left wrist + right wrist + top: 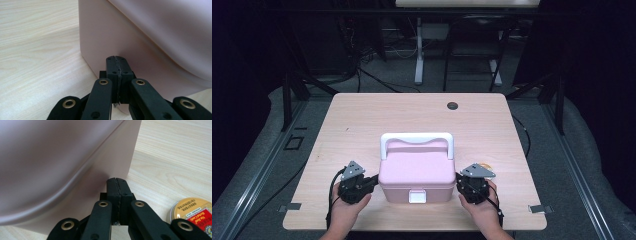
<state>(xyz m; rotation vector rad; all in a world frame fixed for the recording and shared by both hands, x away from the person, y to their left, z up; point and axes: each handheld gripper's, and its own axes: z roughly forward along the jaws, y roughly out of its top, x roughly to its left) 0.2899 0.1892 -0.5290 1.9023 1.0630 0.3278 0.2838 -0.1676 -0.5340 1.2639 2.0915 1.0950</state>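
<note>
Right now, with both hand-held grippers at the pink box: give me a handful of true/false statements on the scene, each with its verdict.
1. The pink box has its lid down, its white handle toward the far side. True.
2. The left hand-held gripper has its jaws wide open. False: they are shut together, tips at the box's side wall.
3. The right hand-held gripper holds the round tin. False: its jaws are shut on nothing; the tin lies on the table beside the box.
4. The grippers sit on opposite sides of the box. True.
5. The white latch faces the person. True.
6. The tin sits on top of the lid. False: it lies on the table.
</note>
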